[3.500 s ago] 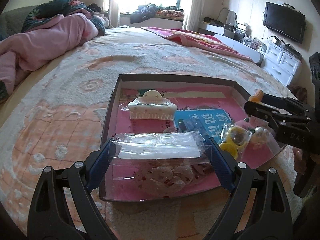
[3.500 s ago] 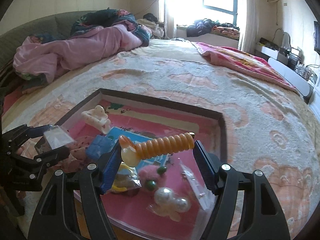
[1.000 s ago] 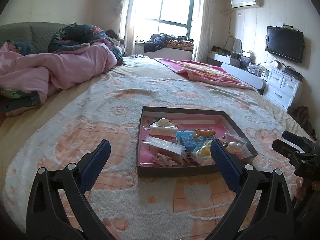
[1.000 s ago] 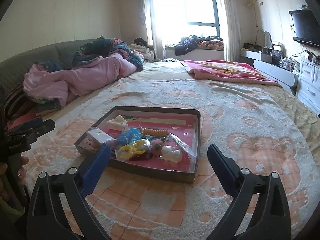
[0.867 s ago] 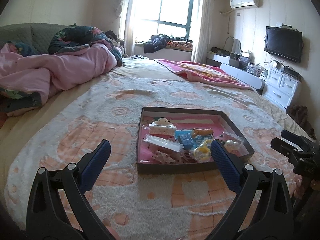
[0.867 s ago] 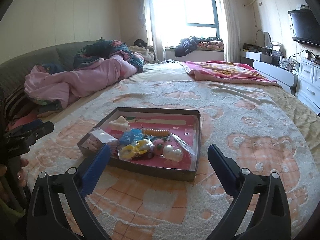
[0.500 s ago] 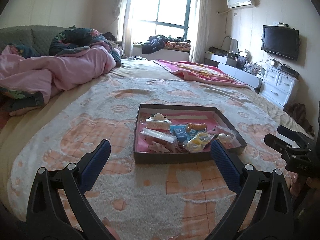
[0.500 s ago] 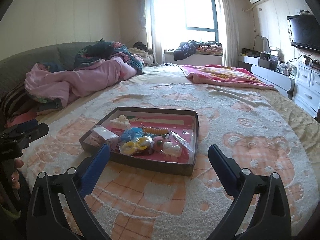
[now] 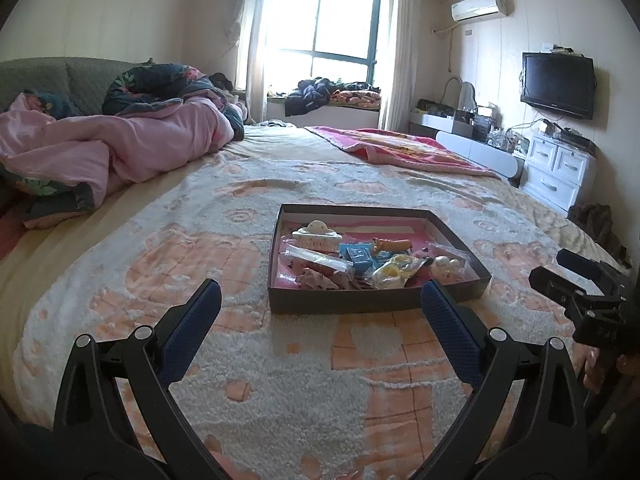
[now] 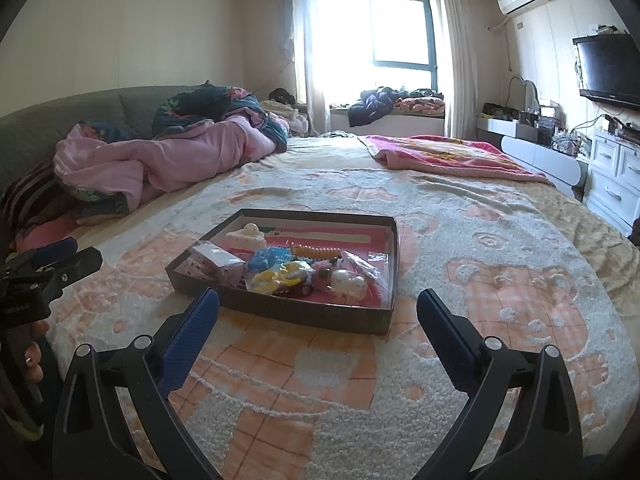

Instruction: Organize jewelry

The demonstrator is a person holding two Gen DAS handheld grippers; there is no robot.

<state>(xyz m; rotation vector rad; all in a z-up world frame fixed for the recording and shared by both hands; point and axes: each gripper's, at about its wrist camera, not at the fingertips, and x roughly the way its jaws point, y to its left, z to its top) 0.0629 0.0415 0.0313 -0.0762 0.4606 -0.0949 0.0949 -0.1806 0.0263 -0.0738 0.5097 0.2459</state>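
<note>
Left gripper (image 9: 318,304): jaws wide apart, nothing between them; hangs over the bed blanket short of the tray's near wall. Also seen at the left edge of the right wrist view.
Right gripper (image 10: 318,308): jaws wide apart, empty; over the blanket just short of the tray's near wall. Seen from the side at the right edge of the left wrist view.
Tray (image 9: 340,304): shallow dark box with pink lining, flat on the blanket (image 9: 224,240), toward the bed's near edge; well apart from both grippers.
White hair claw (image 9: 317,236): far left corner of the tray.
Orange spiral clip (image 9: 390,245): toward the far wall, middle of the tray.
Blue card (image 9: 360,256): middle of the tray, just beside the orange clip.
Clear packet (image 9: 316,259): left side of the tray, lying over pinkish pieces near the front wall.
Yellow piece in plastic (image 9: 394,270): near wall, right of middle.
Pearl beads (image 9: 446,265): right side of the tray, in a clear bag.
Pink duvet (image 9: 112,156): heaped at the bed's far left edge.
Hand (image 10: 32,354): fingers partly visible below the left gripper, left edge of right wrist view.
</note>
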